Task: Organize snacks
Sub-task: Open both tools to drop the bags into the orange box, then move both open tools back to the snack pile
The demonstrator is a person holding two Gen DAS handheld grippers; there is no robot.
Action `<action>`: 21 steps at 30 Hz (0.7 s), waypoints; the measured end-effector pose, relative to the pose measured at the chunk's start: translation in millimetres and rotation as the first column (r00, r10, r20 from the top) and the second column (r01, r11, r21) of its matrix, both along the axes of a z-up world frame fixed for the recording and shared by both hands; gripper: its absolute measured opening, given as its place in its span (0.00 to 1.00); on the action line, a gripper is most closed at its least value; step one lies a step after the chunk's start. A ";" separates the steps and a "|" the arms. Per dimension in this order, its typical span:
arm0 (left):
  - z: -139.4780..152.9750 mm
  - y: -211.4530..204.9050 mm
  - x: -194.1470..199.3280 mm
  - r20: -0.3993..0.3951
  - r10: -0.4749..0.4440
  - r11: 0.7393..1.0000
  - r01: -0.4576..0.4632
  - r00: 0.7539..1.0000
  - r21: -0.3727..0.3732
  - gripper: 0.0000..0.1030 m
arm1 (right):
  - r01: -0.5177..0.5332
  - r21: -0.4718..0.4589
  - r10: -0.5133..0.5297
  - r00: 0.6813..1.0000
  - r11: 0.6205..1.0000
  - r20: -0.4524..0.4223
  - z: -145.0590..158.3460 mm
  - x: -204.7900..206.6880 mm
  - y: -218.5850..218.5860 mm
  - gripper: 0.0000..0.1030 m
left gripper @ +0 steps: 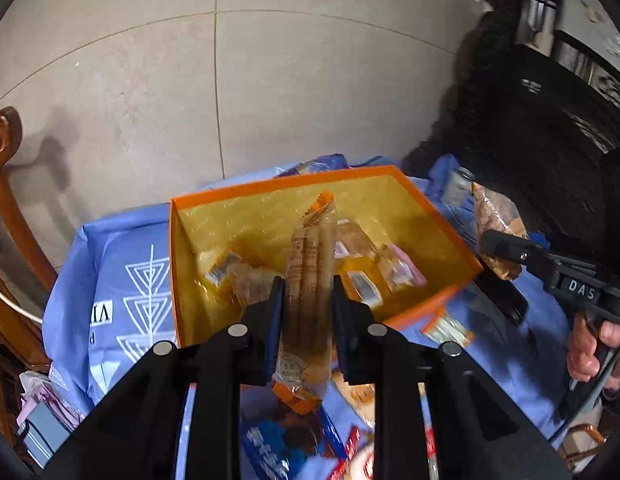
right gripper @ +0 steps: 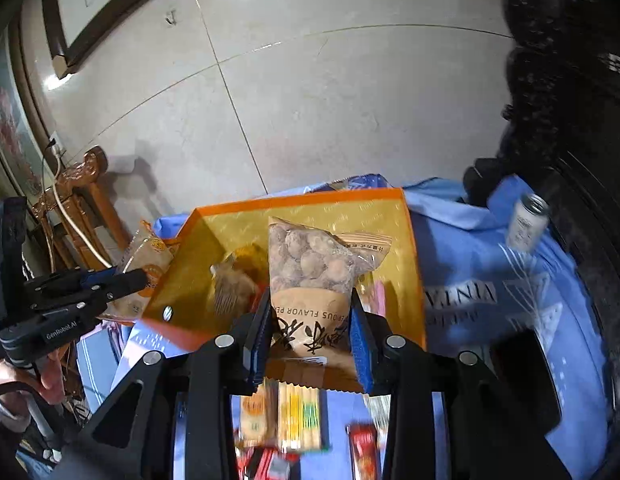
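Observation:
My left gripper is shut on a long clear packet of biscuit sticks with orange ends, held above the near edge of the orange box. The box has a gold lining and several wrapped snacks in it. My right gripper is shut on a brown bag of round nuts, also over the orange box. In the left wrist view the right gripper shows at the box's right side with its nut bag. The right wrist view has the left gripper at the box's left side with its packet.
A blue printed cloth covers the table. More snack packs lie on it below the grippers. A can stands at the far right by dark furniture. A carved wooden chair stands left on the tiled floor.

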State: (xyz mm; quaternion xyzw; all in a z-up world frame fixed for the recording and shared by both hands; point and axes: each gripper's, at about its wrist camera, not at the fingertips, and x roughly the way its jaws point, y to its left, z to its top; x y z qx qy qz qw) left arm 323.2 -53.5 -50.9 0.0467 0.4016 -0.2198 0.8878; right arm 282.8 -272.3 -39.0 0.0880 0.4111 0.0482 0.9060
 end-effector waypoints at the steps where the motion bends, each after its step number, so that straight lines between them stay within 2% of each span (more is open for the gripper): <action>1: -1.3 -2.2 7.4 0.003 0.010 1.000 -0.010 1.000 0.012 0.21 | -0.003 -0.002 0.003 1.000 1.000 -0.004 -1.8 9.1 1.6 0.34; 5: -6.9 -12.6 34.5 0.009 0.041 0.997 -0.041 0.999 0.061 0.21 | -0.019 -0.009 0.019 1.000 1.000 -0.023 -10.9 41.9 8.7 0.35; 6: -8.9 -14.1 40.8 0.007 0.059 0.995 -0.060 0.998 0.078 0.26 | -0.023 -0.005 0.023 0.999 1.000 -0.030 -13.9 47.4 9.9 0.37; 7: -10.6 -13.7 45.5 0.007 0.078 0.993 -0.078 0.997 0.093 0.55 | -0.025 -0.003 0.024 0.999 1.000 -0.039 -16.3 51.5 11.4 0.42; 8: -12.5 -14.3 49.8 0.009 0.113 0.986 -0.113 0.994 0.123 0.74 | -0.023 -0.001 0.023 0.999 1.000 -0.046 -17.7 55.4 13.0 0.65; 9: -12.4 -13.2 51.3 0.032 0.159 0.976 -0.162 0.987 0.142 0.96 | -0.011 0.001 0.011 0.999 1.000 -0.036 -16.6 56.4 14.1 0.74; 10: -10.7 -10.8 49.6 0.064 0.196 0.969 -0.203 0.978 0.142 0.96 | -0.003 -0.002 0.002 1.000 1.000 -0.020 -14.4 55.2 15.5 0.81; 16: -6.9 -7.0 47.8 0.072 0.215 0.964 -0.223 0.974 0.141 0.96 | -0.023 0.002 0.023 1.000 1.000 0.002 -5.7 43.1 23.4 0.82; 21: 2.6 1.1 27.2 0.065 0.218 0.966 -0.225 0.974 0.126 0.96 | -0.038 0.006 0.038 0.999 0.999 0.017 6.1 19.2 27.3 0.82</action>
